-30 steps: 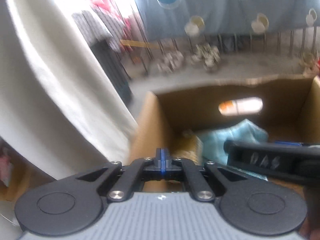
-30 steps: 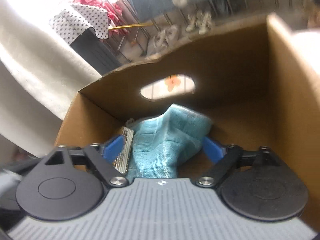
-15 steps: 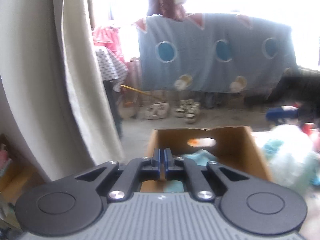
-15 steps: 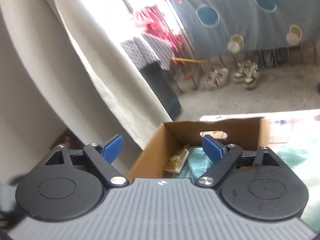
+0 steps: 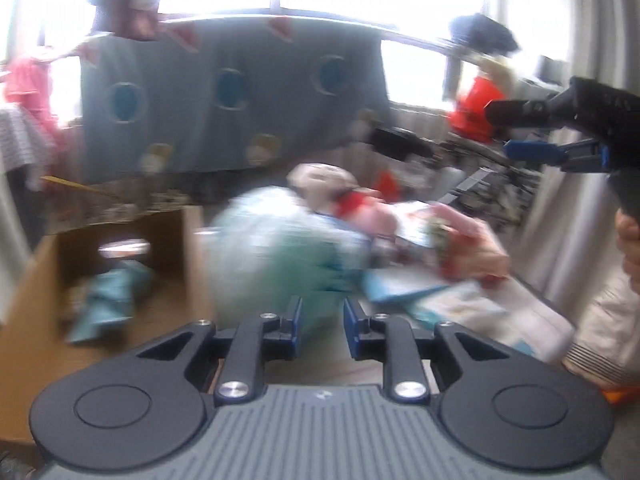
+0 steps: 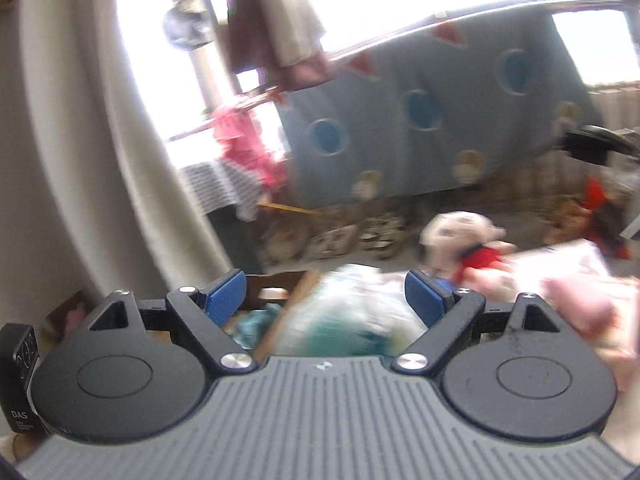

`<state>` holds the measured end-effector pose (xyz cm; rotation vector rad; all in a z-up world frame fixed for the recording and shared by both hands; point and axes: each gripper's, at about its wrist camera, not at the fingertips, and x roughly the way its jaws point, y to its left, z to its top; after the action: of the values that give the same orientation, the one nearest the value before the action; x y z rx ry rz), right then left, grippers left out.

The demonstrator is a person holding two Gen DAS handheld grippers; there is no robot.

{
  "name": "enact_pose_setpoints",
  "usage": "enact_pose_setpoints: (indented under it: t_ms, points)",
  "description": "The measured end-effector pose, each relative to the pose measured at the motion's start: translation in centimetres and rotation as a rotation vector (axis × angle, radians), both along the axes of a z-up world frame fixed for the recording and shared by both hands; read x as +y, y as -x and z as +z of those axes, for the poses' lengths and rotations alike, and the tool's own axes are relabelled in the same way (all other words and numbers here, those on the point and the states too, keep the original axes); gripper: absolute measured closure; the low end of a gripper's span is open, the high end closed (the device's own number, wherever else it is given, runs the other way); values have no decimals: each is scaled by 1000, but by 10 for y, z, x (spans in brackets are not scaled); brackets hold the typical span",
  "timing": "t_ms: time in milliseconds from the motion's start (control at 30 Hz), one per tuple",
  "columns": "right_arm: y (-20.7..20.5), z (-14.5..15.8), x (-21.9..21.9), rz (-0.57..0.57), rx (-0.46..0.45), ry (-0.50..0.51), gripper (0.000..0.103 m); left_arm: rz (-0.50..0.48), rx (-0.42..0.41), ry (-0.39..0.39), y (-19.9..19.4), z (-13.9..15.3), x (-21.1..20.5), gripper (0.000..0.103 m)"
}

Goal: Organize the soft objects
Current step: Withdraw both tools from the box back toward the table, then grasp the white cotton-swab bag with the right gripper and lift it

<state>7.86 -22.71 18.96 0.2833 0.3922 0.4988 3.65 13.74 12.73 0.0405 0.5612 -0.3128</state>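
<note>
Your grippers hang empty over the pile.
L gripper (image 5: 320, 326) jaws just opening, narrow gap; R gripper (image 6: 325, 300) wide apart; teal cloth (image 5: 108, 300) in cardboard box (image 5: 188, 256).

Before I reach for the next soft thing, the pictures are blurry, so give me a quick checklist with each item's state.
1. Left gripper holds nothing, jaws just been opening: ok.
2. Right gripper wide open, holds nothing: ok.
3. Teal cloth lies inside the cardboard box: ok.
4. Plastic bag sits beside the box, within view: ok.
5. Plush toy sharp enough to aim at: not ok, blurred.
6. Room left in the box: cannot tell.
</note>
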Motion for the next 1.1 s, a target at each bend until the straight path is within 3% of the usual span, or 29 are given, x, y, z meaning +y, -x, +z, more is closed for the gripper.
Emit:
enact_pose_setpoints:
  t_ms: [200, 300, 467, 600, 733, 800, 900, 967, 1033, 1100]
  points:
    - [-5, -70, -81, -102, 163, 49, 16, -148, 95, 31, -10, -36, -73, 74]
    - [-15, -110, -106, -112, 238, 66, 16, -185, 134, 5, -24, -52, -98, 64]
    - [-34, -152, -81, 88, 167, 312, 12, -221, 182, -41, -39, -74, -124, 63]
    - [-51, -174, -53, 336, 142, 509, 10, -223, 169, -117, -45, -86, -134, 63]
    - [-67, -184, -27, 434, 98, 717, 9, -237, 205, -121, -54, -100, -139, 62]
    - [-82, -190, -21, 458, 94, 773, 9, -232, 227, -117, -60, -107, -139, 60]
    - [-111, -195, -20, 491, 134, 765, 1, -217, 252, -92, -69, -113, -136, 56]
    - [-134, -206, -19, 507, 249, 751, 1, -215, 259, -81, -74, -114, -134, 56]
    - [-147, -211, -24, 495, 340, 668, 1, -209, 248, -85, -78, -113, -134, 56]
    - [-147, -211, -26, 473, 370, 616, 1, -204, 235, -89, -81, -111, -135, 56]
